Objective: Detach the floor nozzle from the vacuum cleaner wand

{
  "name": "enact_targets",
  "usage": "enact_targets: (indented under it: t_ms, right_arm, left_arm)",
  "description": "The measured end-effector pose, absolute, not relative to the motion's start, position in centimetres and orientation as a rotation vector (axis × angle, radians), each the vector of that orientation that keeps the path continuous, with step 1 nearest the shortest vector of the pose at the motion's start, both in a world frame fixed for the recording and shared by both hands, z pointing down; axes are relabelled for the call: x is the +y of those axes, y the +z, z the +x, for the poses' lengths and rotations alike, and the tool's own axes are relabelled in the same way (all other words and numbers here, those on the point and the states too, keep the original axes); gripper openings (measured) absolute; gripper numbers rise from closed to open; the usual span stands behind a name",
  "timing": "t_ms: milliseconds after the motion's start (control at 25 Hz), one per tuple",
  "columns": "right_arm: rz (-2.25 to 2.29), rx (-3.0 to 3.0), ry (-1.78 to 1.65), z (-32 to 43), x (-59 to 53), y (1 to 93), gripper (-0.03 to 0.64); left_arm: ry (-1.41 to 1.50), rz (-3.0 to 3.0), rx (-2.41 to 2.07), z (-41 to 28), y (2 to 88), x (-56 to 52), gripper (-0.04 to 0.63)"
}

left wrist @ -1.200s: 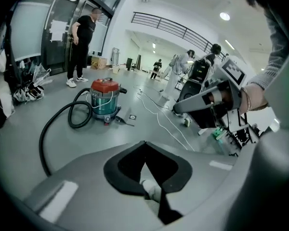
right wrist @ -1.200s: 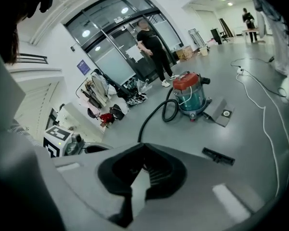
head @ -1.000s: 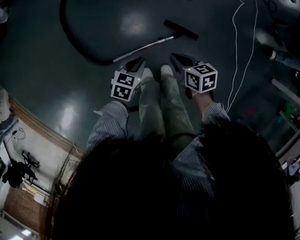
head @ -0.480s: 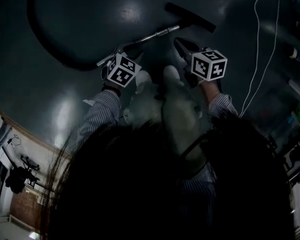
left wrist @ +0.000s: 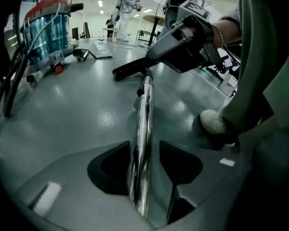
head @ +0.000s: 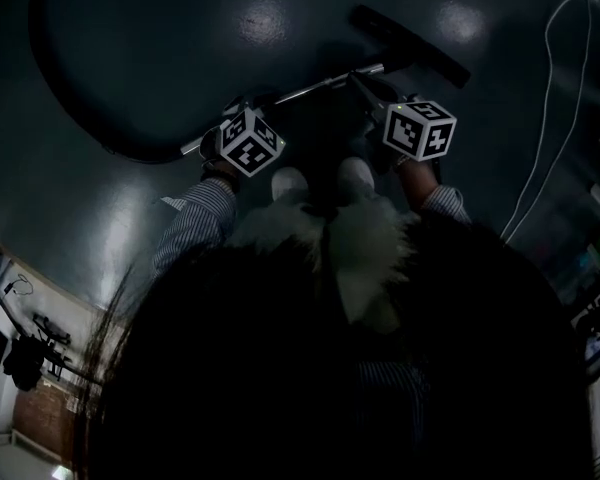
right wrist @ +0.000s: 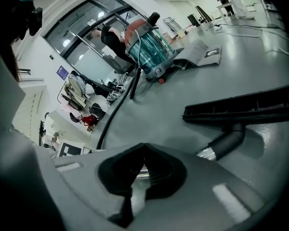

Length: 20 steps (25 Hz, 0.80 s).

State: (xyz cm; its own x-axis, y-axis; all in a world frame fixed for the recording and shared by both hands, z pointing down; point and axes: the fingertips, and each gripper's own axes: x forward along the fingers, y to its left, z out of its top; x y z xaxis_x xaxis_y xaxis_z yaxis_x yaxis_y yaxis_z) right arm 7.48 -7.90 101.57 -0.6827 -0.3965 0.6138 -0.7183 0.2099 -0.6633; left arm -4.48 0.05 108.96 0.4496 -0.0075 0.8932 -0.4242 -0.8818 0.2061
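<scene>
The chrome wand [head: 280,98] lies on the dark floor, its black floor nozzle [head: 410,43] on the far right end. In the left gripper view the wand [left wrist: 143,124] runs straight between the jaws of my left gripper [left wrist: 144,149]. Those jaws are opening, and their pads stand off the tube on both sides. The nozzle [left wrist: 130,69] lies further along. My right gripper [right wrist: 142,150] is shut and empty. It hovers just above the wand near the nozzle's black neck [right wrist: 226,143], with the nozzle [right wrist: 245,107] beyond. In the head view my left gripper [head: 238,113] and right gripper [head: 375,93] flank the wand.
The black hose [head: 70,108] curves off to the left toward the red-topped vacuum canister [left wrist: 48,28]. A white cable [head: 550,118] trails on the right. The person's shoes [head: 290,181] stand just behind the wand. A flat grey part [left wrist: 98,49] lies farther off.
Both grippers have come down from in front of the legs to the wand on the floor. The left gripper's jaws have spread and now straddle the tube. The head has bent closer.
</scene>
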Motion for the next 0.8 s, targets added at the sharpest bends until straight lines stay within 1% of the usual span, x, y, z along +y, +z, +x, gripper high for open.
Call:
enact_targets:
  t_ms: [200, 320, 400, 440, 600, 800]
  right_arm:
    - [1.077, -2.167, 1.516, 8.0, -8.2, 102.5, 0.002]
    - [1.084, -2.144, 1.541, 8.1, -7.9, 102.4, 0.002]
    - [1.086, -2.148, 1.526, 8.1, -7.8, 102.1, 0.002]
    - [1.083, -2.153, 1.514, 8.1, -7.8, 101.9, 0.002]
    - [1.083, -2.159, 1.481, 8.1, -7.8, 101.7, 0.002]
    - [1.114, -2.200, 1.522, 8.2, -8.0, 100.4, 0.002]
  left_arm:
    - [1.424, 2.308, -0.376, -3.2, 111.0, -0.3, 0.206]
    - [1.530, 2.345, -0.346, -3.0, 111.8, -0.2, 0.205]
    - [1.598, 2.369, -0.328, -3.0, 112.4, -0.1, 0.184]
    - [1.607, 2.370, -0.326, -3.1, 112.5, -0.1, 0.186]
    - [1.583, 2.354, -0.316, -3.2, 112.5, -0.3, 0.185]
    - [1.584, 2.301, -0.308, -3.2, 112.6, -0.2, 0.179]
